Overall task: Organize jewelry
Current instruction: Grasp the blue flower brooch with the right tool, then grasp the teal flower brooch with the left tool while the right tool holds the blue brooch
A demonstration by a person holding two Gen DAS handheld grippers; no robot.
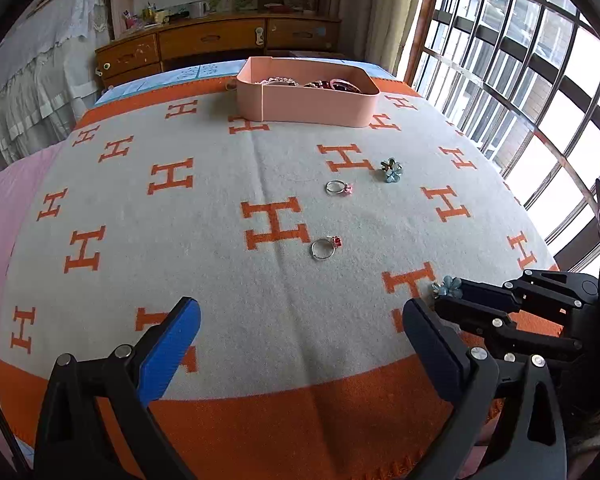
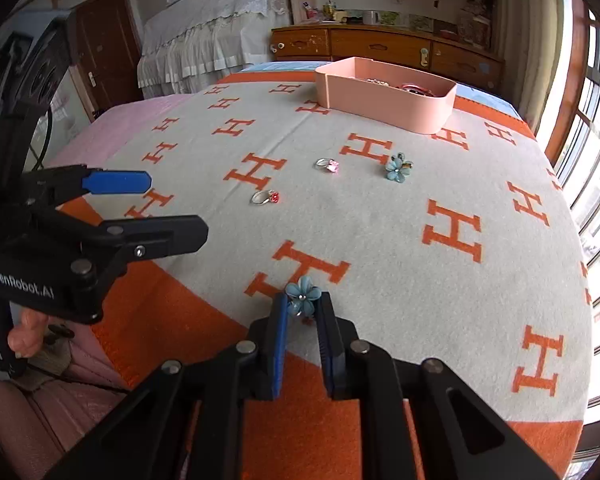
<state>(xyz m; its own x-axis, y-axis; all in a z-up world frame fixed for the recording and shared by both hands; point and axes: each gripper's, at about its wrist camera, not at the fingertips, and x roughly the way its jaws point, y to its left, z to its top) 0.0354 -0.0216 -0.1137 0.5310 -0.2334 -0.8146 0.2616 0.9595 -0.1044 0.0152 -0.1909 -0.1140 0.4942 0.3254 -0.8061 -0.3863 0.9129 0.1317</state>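
We see a bed spread with a grey and orange blanket (image 1: 220, 208) patterned with orange H letters. Our right hand-held gripper (image 2: 303, 306) points down at the near part of the blanket, its jaws drawn nearly together on a blue flower ornament (image 2: 303, 294), which sits between the fingertips with its petals showing above them. In the left wrist view the same flower (image 1: 447, 286) shows at the tip of that gripper, just over an orange H.

Our left hand-held gripper (image 1: 300, 324) hangs over the blanket beside it with its jaws wide apart and nothing between them; its blue pads (image 1: 172, 348) face the bare cloth.

Farther out on the blanket lie three more pieces, all apart from each other: a silver ring with a red stone (image 1: 325, 247), beyond it a silver ring with a pink stone (image 1: 339, 187), and just right of that a second blue flower ornament (image 1: 391, 171).

At the far edge of the blanket stands a pink organizer box (image 1: 306, 106), open at the top, with bracelets and beads (image 1: 320, 82) inside. We cannot tell which compartment holds what.
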